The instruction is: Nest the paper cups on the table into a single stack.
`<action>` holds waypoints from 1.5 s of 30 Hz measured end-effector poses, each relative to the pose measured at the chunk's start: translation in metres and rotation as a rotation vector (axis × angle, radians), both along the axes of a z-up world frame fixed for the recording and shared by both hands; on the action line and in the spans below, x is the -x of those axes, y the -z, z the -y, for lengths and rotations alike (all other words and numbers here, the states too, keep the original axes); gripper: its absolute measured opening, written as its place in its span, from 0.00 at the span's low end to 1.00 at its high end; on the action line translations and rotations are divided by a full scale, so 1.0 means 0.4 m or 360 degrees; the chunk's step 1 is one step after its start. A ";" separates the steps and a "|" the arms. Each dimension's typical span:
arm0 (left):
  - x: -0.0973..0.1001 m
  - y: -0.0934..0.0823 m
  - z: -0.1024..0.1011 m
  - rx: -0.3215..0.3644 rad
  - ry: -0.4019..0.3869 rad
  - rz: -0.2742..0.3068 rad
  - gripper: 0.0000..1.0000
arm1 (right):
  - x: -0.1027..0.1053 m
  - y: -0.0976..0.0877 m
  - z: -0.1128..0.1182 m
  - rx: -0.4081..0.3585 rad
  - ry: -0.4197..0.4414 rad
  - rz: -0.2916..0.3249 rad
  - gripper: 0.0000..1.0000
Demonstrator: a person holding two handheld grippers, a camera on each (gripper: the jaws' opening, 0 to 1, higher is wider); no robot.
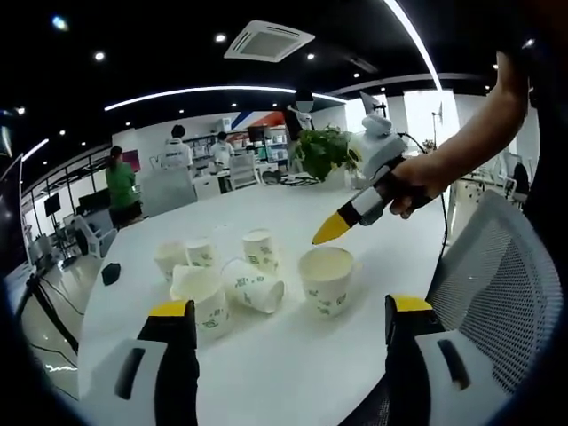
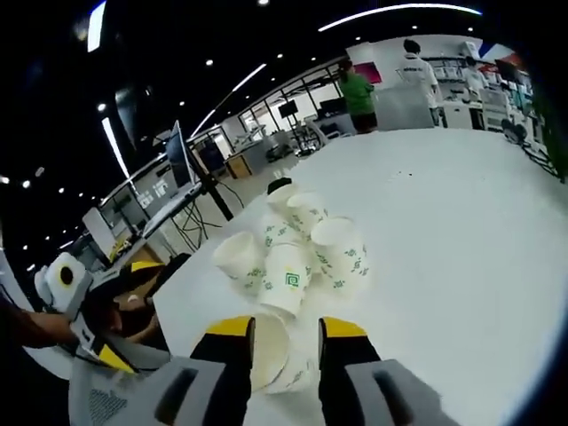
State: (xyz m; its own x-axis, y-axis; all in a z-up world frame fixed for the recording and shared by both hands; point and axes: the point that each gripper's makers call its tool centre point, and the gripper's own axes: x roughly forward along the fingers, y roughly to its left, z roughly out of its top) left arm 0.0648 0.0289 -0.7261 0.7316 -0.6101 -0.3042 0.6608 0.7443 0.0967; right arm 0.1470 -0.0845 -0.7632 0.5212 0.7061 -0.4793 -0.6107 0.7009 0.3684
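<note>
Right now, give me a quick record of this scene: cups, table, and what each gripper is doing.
cups: six paper cups clustered, none nested yet
upright cup: nearest cup, mouth up
tipped cup: one lying on its side
table: white table
right gripper: hovering above the nearest cup, held by a hand
left gripper: open, empty, short of the cups

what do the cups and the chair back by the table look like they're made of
The cups look like matte white paper with green printed marks and thin rolled rims; one lies tipped, apparently undented. The chair back looks like grey woven mesh: a fine grid pattern shows across it. The table is smooth white with a slight sheen, probably laminate.
</note>
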 end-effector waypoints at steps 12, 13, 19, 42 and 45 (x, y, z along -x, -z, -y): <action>-0.006 -0.010 -0.002 0.0077 -0.0033 -0.0040 0.90 | 0.076 -0.034 0.076 0.0132 -0.0050 0.0289 0.57; -0.007 -0.010 -0.002 0.0081 -0.0036 -0.0040 0.91 | 0.080 -0.037 0.082 0.0143 -0.0051 0.0304 0.58; -0.007 -0.017 0.002 0.0100 -0.0038 -0.0044 0.94 | 0.110 -0.046 0.119 0.0234 -0.0072 0.0389 0.68; -0.123 -0.017 -0.054 0.0254 -0.0141 -0.0120 0.99 | 0.190 -0.064 0.197 0.0197 0.0038 0.0453 0.98; -0.140 -0.016 -0.059 0.0244 -0.0145 -0.0120 0.99 | 0.192 -0.071 0.206 0.0191 0.0072 0.0457 1.00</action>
State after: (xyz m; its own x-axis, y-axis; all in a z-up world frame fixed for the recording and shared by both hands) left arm 0.1210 0.0524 -0.7197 0.7647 -0.5857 -0.2688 0.5910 0.8036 -0.0698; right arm 0.0704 -0.1671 -0.7349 0.6768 0.6265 -0.3865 -0.6452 0.7576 0.0983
